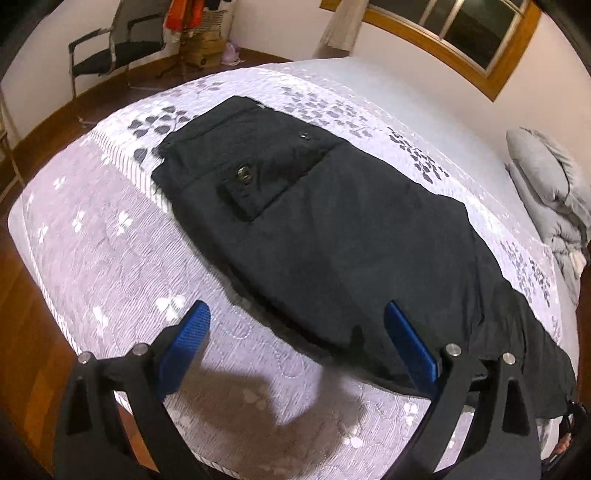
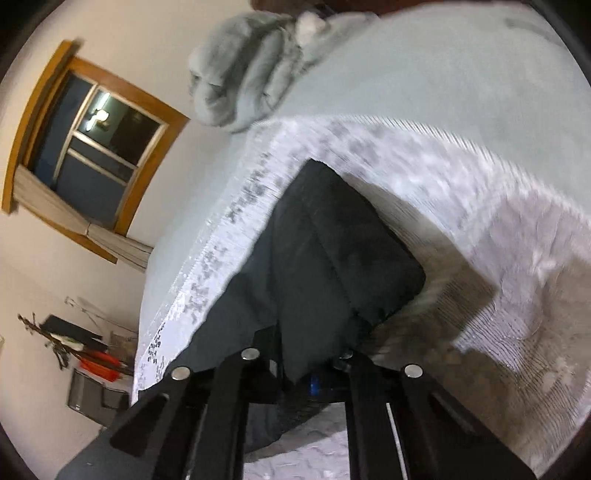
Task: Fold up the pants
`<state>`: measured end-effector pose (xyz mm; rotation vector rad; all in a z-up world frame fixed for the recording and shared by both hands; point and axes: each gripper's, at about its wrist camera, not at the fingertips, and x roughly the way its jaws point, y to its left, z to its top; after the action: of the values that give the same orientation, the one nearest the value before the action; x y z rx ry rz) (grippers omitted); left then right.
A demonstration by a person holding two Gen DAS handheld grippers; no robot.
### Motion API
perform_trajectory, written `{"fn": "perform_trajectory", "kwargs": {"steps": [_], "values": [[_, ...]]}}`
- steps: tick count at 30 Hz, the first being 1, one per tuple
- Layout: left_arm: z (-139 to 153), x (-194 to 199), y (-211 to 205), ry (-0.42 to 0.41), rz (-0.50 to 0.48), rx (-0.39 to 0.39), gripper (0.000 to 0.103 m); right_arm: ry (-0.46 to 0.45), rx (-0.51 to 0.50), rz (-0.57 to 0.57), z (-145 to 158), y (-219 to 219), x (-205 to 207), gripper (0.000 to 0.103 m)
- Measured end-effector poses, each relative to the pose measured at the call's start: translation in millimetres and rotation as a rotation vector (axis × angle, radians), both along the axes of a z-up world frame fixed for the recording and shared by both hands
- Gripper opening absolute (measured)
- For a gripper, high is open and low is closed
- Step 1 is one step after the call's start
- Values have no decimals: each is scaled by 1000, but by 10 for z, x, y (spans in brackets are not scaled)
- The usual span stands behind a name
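Observation:
Black pants (image 1: 332, 229) lie lengthwise on the bed, waistband and buttoned back pocket (image 1: 258, 173) at the far end, legs running toward the near right. My left gripper (image 1: 295, 332) is open, its blue fingers (image 1: 410, 343) spread above the near edge of the pants, holding nothing. In the right wrist view my right gripper (image 2: 314, 373) is shut on the leg end of the pants (image 2: 325, 266), which hangs lifted off the bedspread. The jaws are mostly covered by the cloth.
The bed has a white quilted bedspread with grey leaf print (image 1: 110, 236). A folded grey blanket (image 1: 554, 192) lies at the head end. A chair (image 1: 110, 48) and clothes rack stand by the far wall, under a wood-framed window (image 1: 461, 33). Wooden floor surrounds the bed.

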<state>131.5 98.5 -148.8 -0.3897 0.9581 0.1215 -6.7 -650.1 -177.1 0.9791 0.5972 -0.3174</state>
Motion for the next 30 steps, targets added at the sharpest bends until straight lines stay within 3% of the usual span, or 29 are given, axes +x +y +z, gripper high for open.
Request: {"fn": "perform_trajectory", "kwargs": {"steps": [10,16,22,30], "values": [[76,-61,16,-32,-33,37,95,-68,-323,125,1140,816,396,8],[125,-73,-7,-51,-62,39,95,-75,-497,276,1540,1565,783,8],[148,-42,26,-60,-63,29,95,-26,-657,424,1536,2331,1102,8],[135,-69,95,-58,-55,38,95,0,-626,618,1240,3062,1469,8]]}}
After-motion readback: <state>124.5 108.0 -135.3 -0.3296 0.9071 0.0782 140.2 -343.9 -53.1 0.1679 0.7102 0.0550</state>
